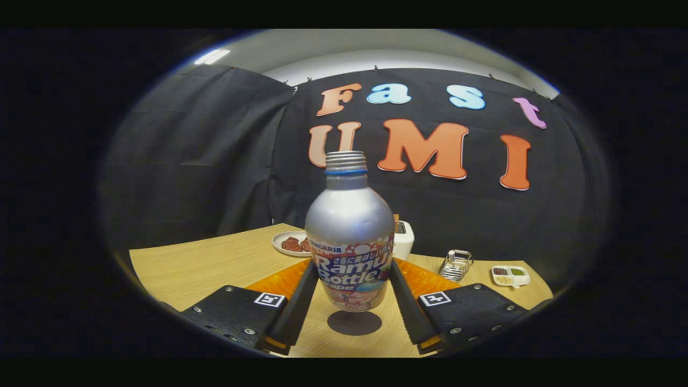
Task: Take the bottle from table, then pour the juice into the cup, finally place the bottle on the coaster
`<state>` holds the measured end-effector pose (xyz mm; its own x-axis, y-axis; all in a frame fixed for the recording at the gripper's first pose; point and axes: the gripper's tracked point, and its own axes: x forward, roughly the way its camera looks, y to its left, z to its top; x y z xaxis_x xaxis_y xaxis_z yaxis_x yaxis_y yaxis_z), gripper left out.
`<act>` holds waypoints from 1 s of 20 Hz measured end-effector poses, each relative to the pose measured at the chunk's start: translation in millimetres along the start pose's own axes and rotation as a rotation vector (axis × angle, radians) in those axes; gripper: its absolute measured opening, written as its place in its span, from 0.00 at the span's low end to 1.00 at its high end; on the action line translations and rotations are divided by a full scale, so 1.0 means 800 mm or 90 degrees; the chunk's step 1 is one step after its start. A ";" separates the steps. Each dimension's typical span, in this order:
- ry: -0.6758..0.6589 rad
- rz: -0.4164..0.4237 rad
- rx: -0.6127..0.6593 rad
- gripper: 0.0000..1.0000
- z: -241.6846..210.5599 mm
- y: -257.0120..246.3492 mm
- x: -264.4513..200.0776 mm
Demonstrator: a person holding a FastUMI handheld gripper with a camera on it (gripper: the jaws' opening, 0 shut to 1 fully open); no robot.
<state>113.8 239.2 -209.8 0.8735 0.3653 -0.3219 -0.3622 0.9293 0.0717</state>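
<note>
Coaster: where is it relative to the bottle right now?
In the gripper view the dark round coaster lies on the table directly under the bottle, which the gripper holds between its fingers, seemingly just above it.

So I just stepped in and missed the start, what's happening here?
The hand-held gripper has both fingers pressed on a silver bottle, uncapped and upright. It sits just above a dark round coaster on the wooden table. A plate of food lies beyond the fingers.
</note>
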 end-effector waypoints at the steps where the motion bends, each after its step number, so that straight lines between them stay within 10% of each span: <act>1: 0.006 -0.001 0.011 0.76 -0.005 -0.002 0.004; 20: 0.118 -0.014 0.060 0.76 -0.119 -0.017 0.036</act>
<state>112.8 231.9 -310.2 0.8030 0.3368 -0.4916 -0.3040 0.9411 0.1482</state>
